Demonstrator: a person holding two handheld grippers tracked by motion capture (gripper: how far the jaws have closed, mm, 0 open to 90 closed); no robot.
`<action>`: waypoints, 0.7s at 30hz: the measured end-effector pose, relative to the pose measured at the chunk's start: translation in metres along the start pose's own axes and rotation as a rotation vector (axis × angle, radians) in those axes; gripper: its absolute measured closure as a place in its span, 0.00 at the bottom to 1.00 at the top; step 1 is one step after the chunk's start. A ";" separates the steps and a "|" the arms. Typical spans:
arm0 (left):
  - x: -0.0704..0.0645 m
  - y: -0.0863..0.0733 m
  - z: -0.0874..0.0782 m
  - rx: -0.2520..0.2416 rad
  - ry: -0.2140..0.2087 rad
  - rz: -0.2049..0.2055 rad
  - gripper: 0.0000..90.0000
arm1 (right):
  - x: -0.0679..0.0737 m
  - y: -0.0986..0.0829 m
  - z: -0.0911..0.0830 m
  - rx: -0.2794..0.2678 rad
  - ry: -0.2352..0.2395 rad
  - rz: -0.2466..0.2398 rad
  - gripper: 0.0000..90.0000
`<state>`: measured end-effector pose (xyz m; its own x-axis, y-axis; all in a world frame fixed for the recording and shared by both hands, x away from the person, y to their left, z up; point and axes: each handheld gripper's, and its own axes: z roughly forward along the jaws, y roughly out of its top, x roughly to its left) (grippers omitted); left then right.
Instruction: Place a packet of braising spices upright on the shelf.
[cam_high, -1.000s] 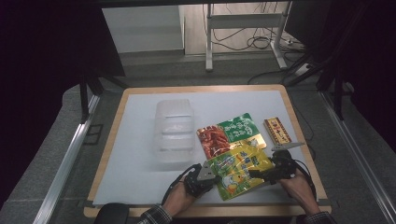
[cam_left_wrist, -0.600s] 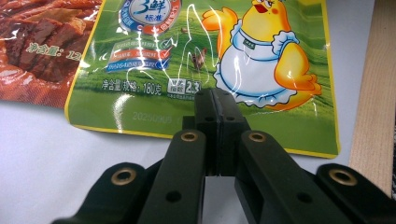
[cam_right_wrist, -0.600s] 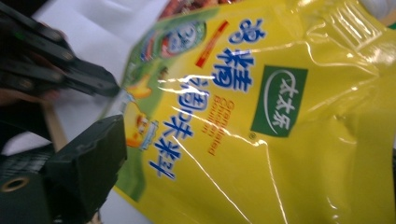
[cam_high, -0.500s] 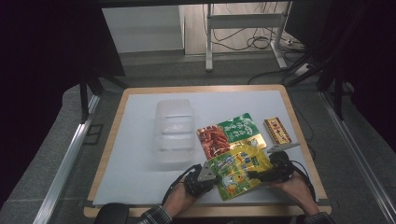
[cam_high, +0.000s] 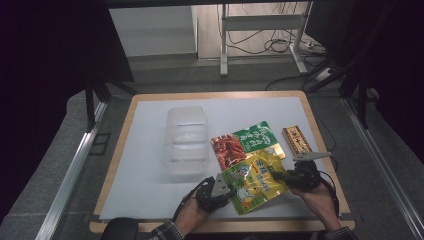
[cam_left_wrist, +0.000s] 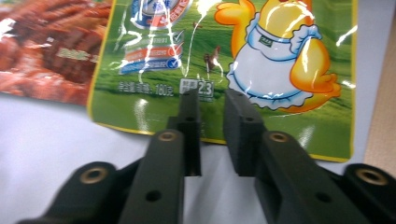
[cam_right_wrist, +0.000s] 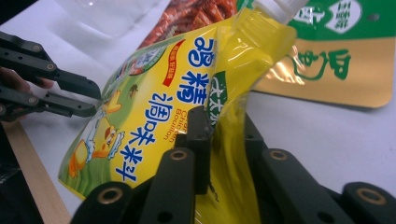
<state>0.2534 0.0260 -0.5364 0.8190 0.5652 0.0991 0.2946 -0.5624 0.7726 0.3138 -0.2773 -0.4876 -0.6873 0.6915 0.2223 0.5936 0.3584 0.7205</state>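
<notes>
We are gripping the glossy yellow-and-green chicken-bouillon pouch (cam_high: 256, 181) with our right gripper (cam_right_wrist: 223, 133), its jaws clenched on the pouch's yellow side edge and lifting that side off the white table mat (cam_high: 145, 150). Our left gripper (cam_left_wrist: 209, 103) is lying at the pouch's bottom edge, jaws slightly parted and grasping nothing, tips over the green print.

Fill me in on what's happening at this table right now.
A person works at the table with a hand-held gripper in each hand. The right hand-held gripper is shut on a side edge of the yellow chicken bouillon pouch, lifting that side. The left hand-held gripper is at the pouch's bottom edge, jaws slightly apart. A red-and-green snack packet, a small box and a clear plastic container lie nearby.
</notes>
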 end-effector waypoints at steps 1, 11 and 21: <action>-0.001 0.000 -0.002 -0.003 0.016 0.009 0.77 | 0.001 0.001 -0.001 -0.006 -0.001 -0.005 0.91; 0.002 -0.004 -0.024 -0.002 0.029 0.027 0.49 | 0.008 0.009 -0.008 -0.024 0.005 -0.028 0.91; 0.015 -0.010 -0.038 -0.046 0.001 -0.084 0.25 | 0.019 0.019 -0.016 -0.053 0.023 -0.043 0.95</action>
<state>0.2438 0.0631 -0.5189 0.7917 0.6099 0.0337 0.3392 -0.4848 0.8062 0.3050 -0.2677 -0.4594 -0.7217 0.6613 0.2046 0.5404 0.3535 0.7635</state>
